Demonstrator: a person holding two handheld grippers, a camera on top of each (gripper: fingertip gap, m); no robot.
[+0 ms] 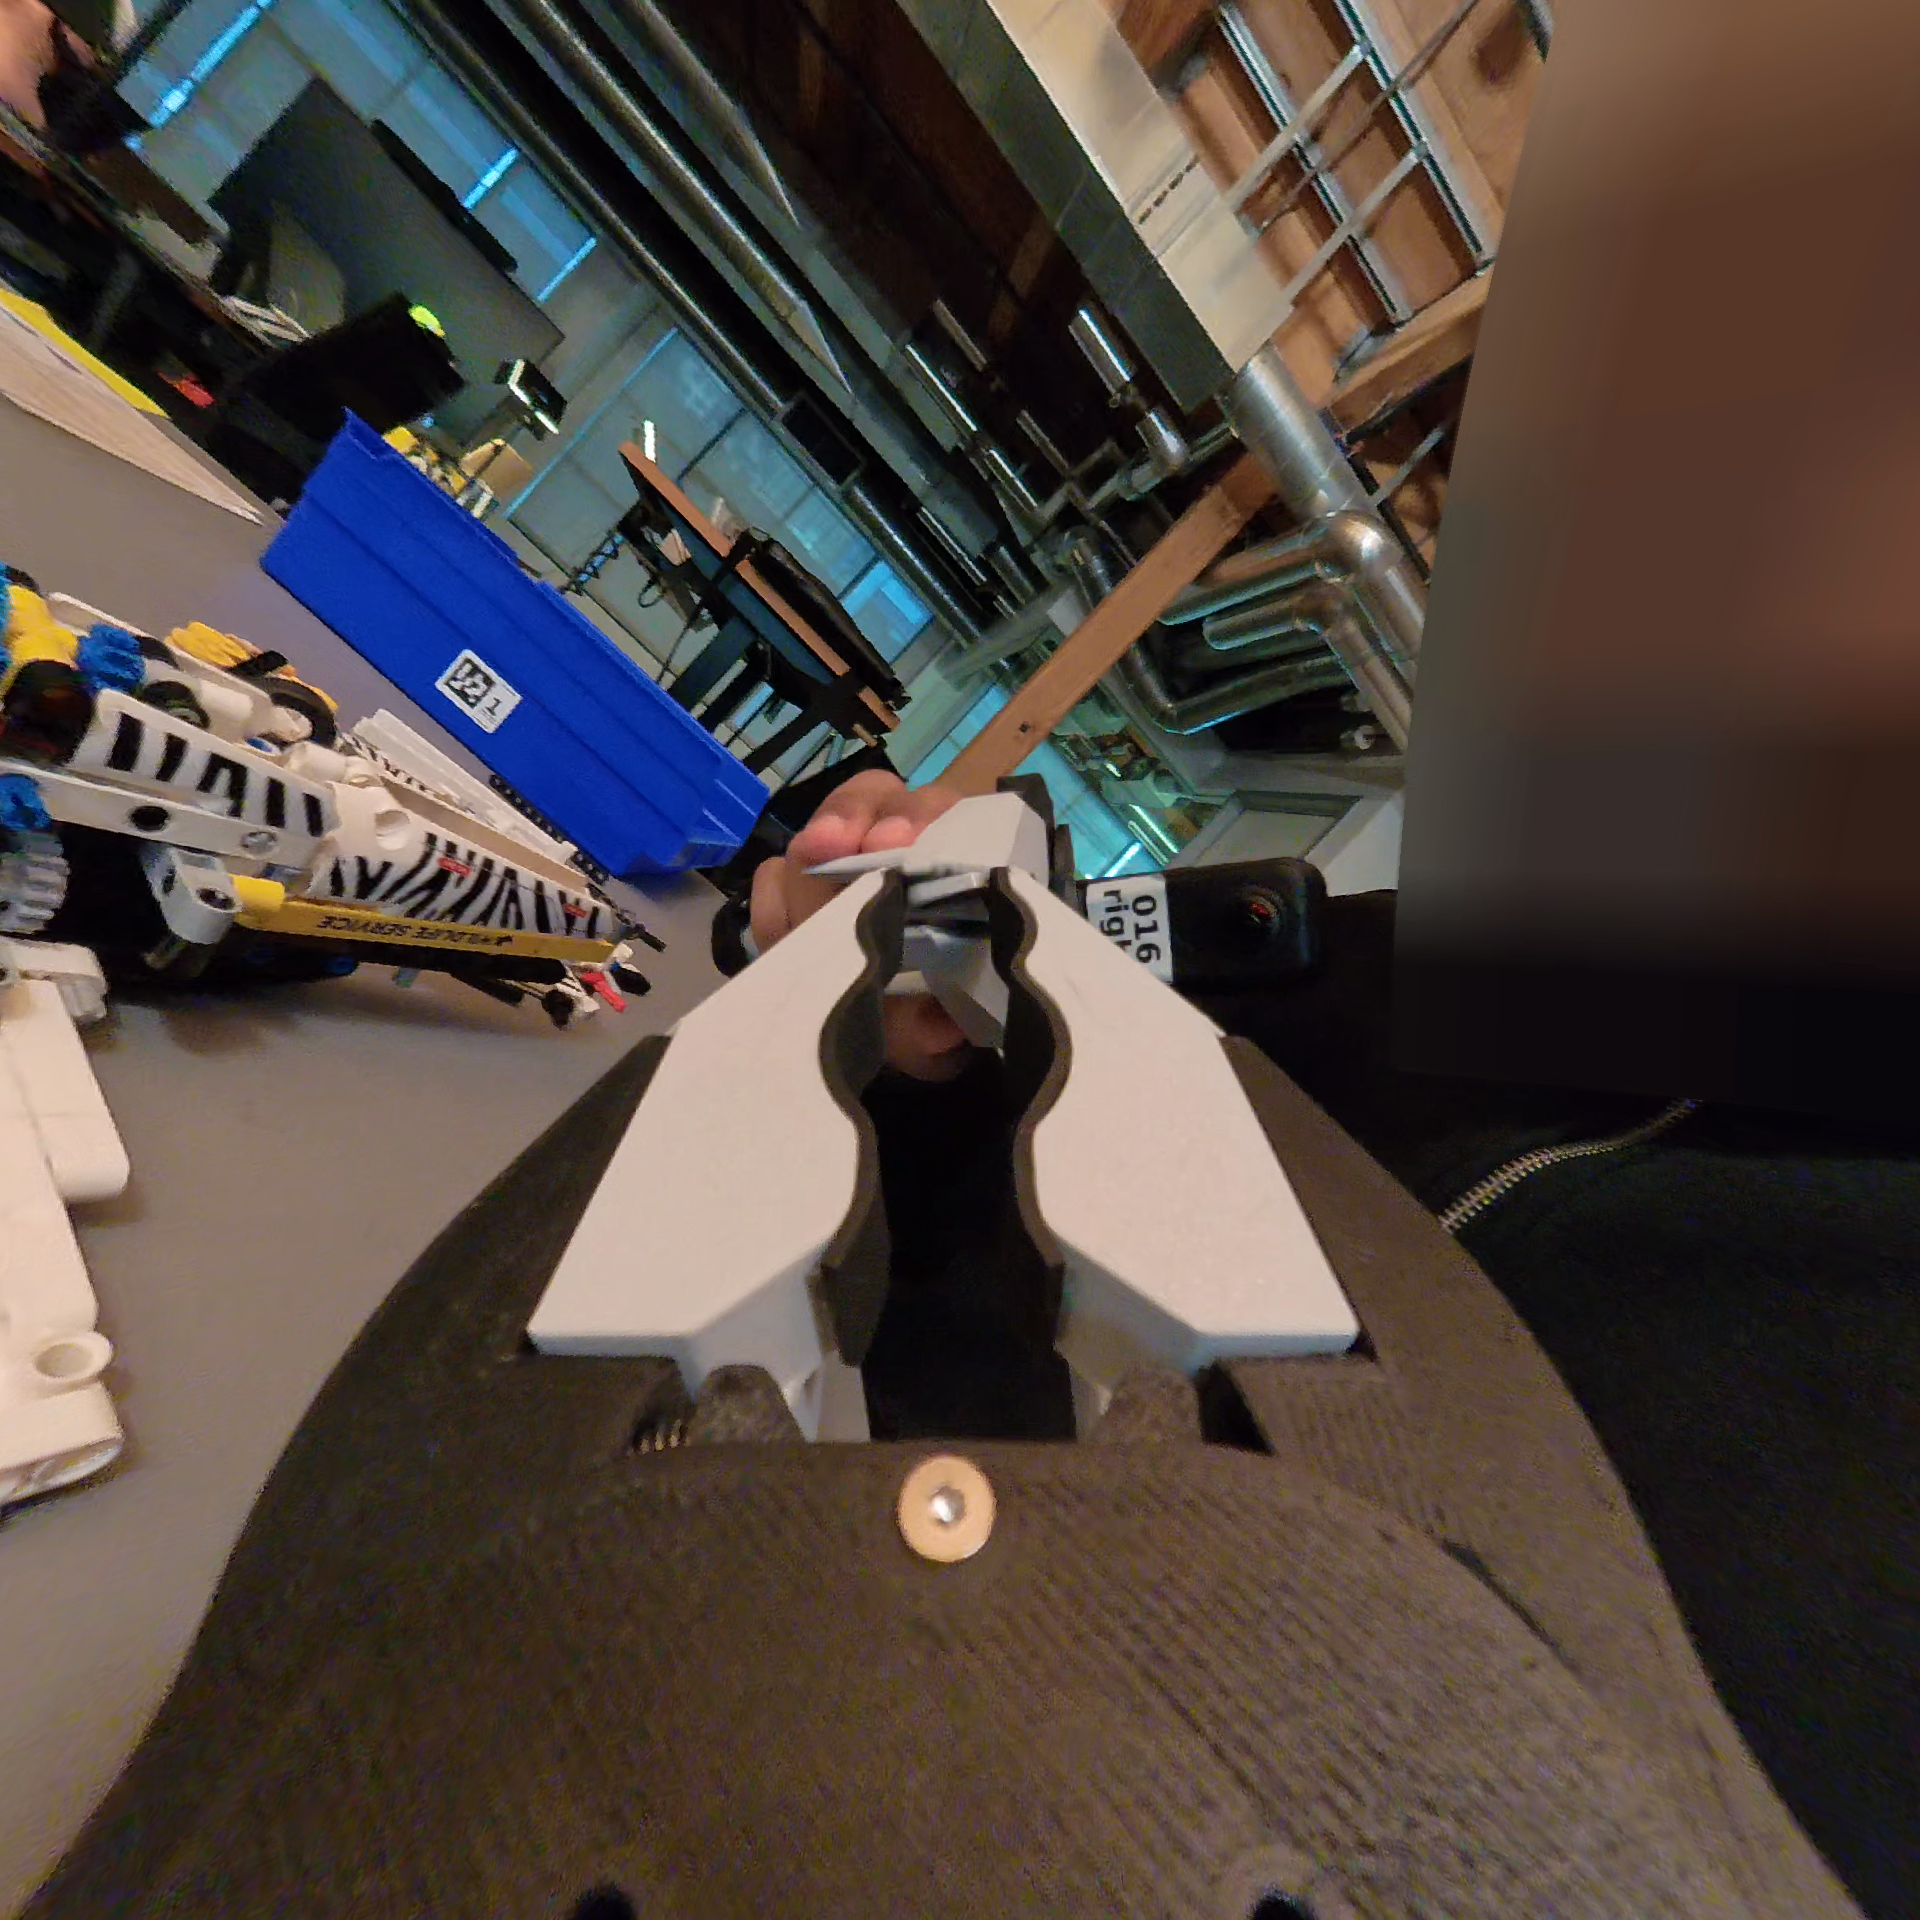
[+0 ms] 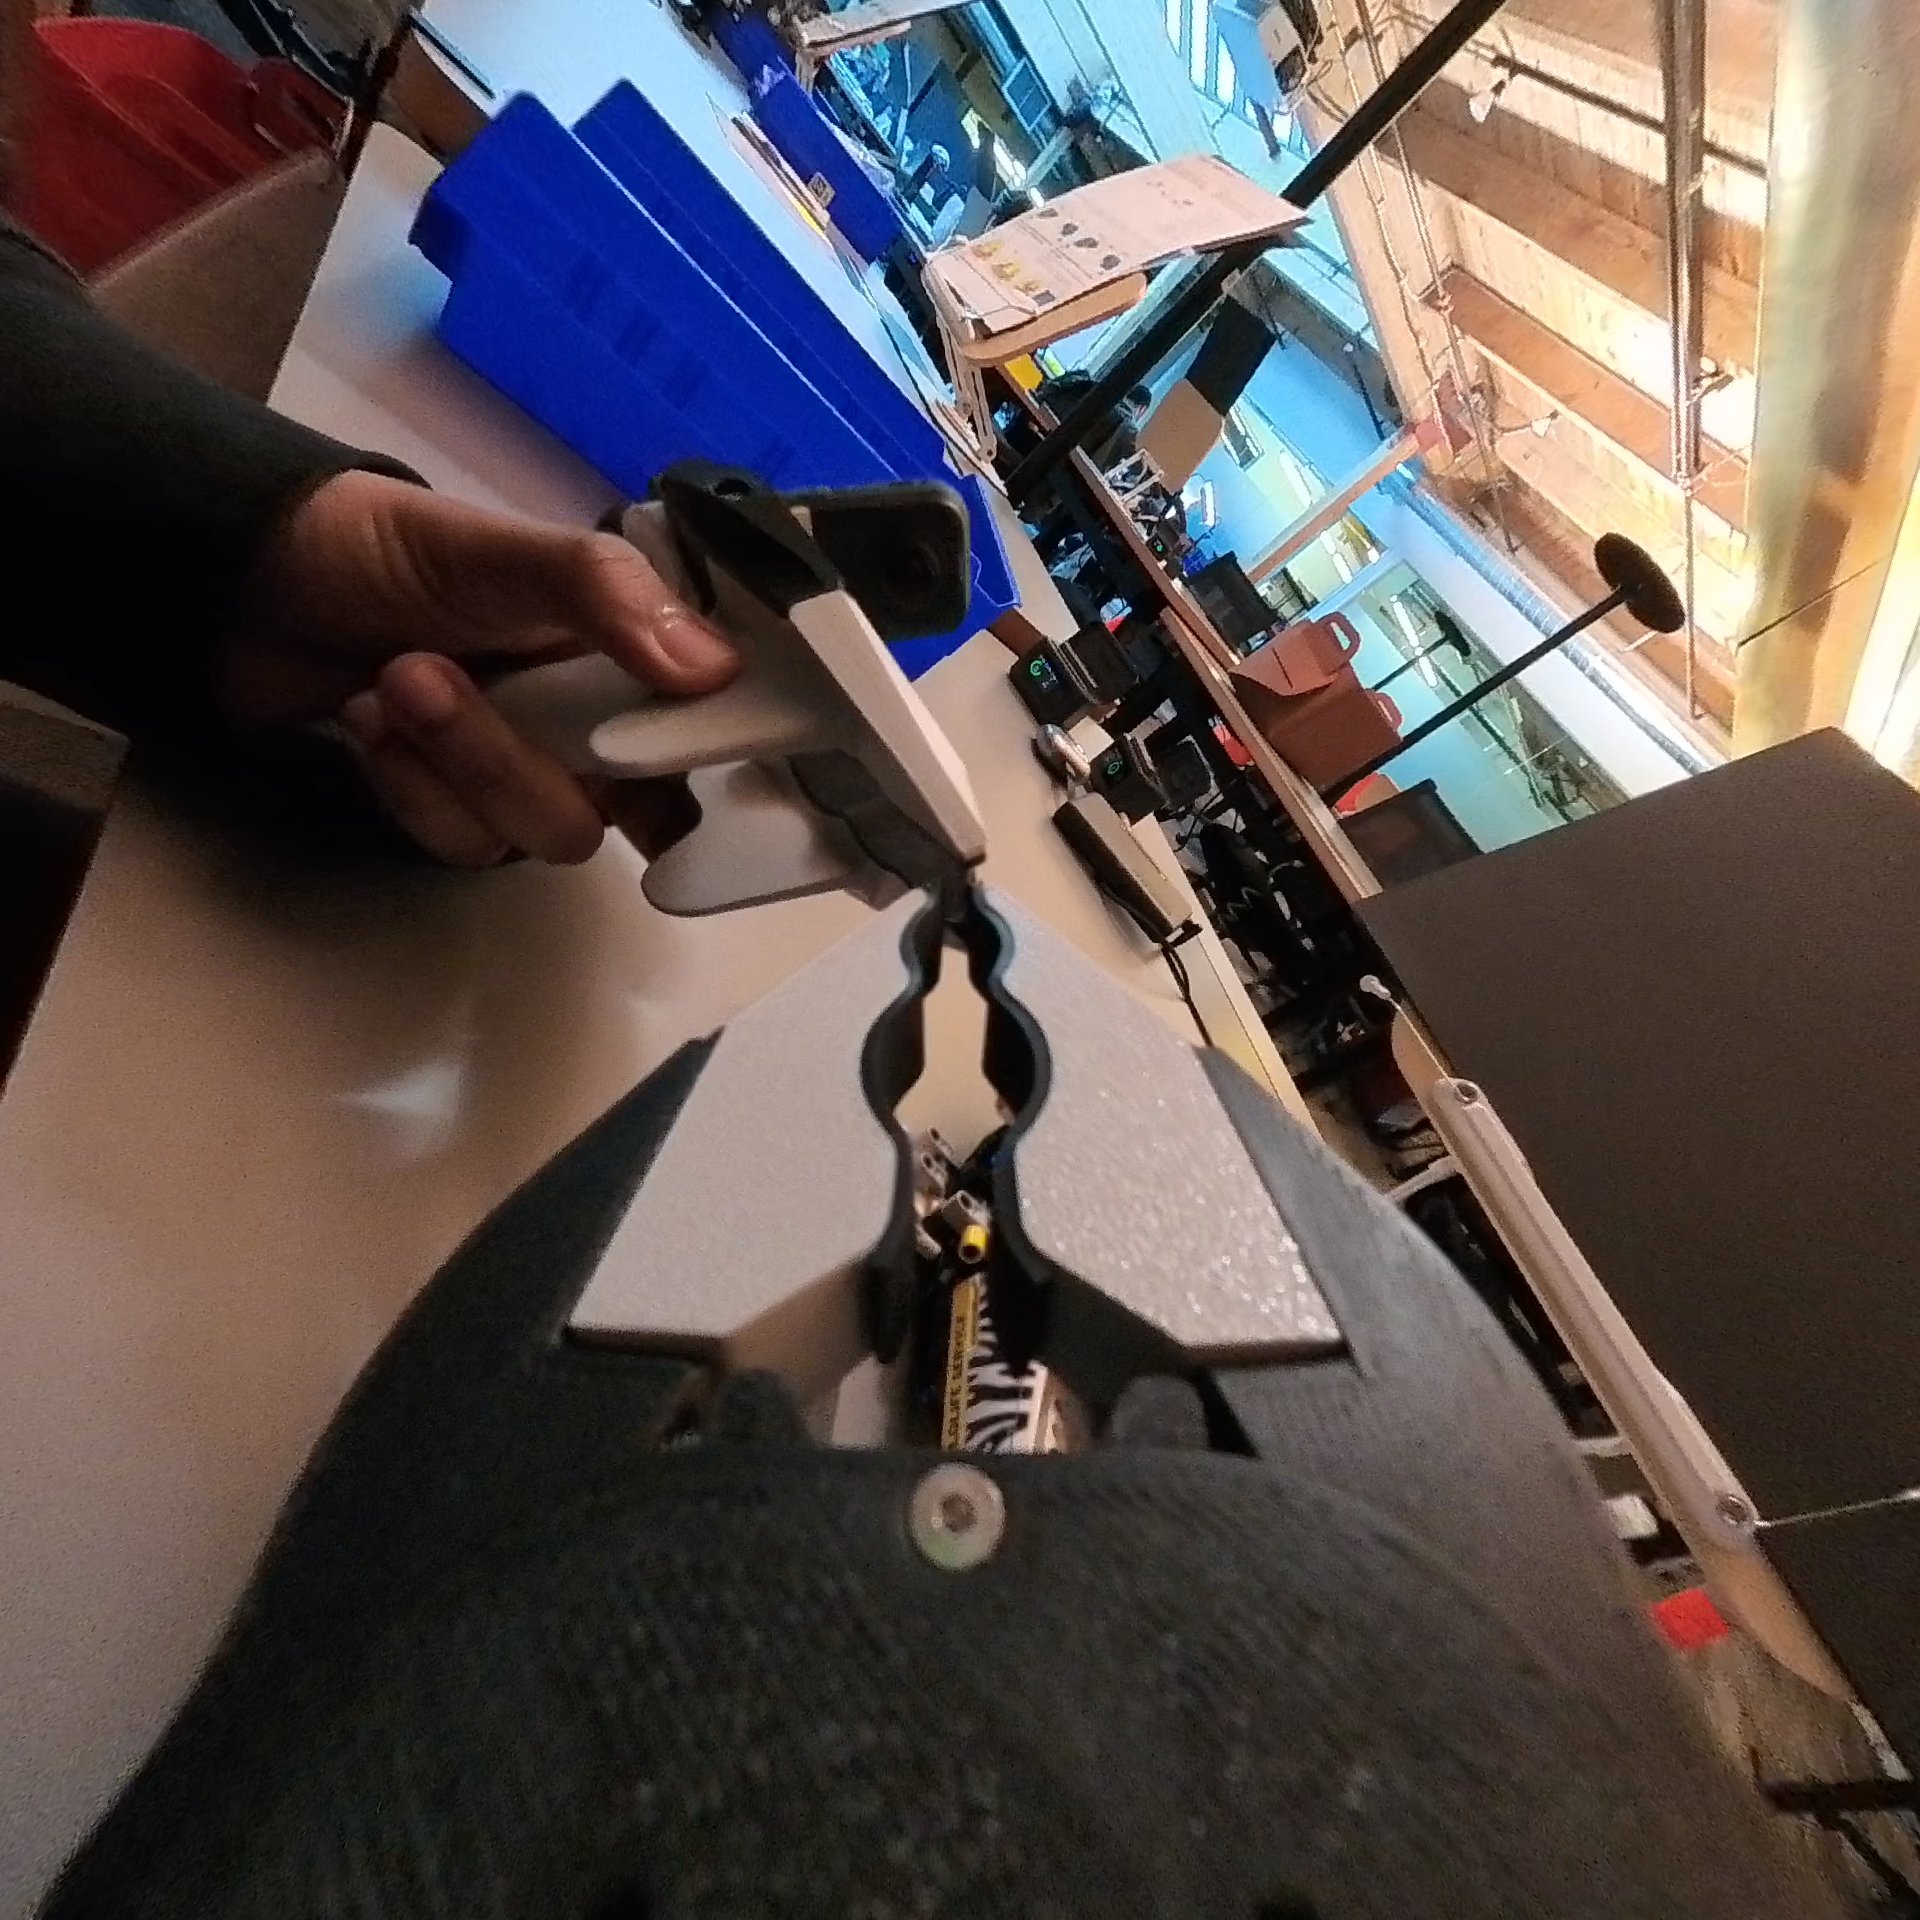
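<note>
An industrial workshop-lab: exposed ceiling ducts (image 1: 1299, 468), timber beams (image 1: 1101, 634), blue parts bins (image 1: 499, 623), workbenches (image 2: 1226, 665).

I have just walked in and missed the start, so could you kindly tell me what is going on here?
A person holds a two-finger gripper in each hand, raised above a grey table, tip to tip. The right gripper has its fingertips together; the left gripper stands narrowly apart around something grey, which cannot be told from the other's tips. A zebra-striped toy vehicle, white parts and a blue bin sit on the table.
</note>
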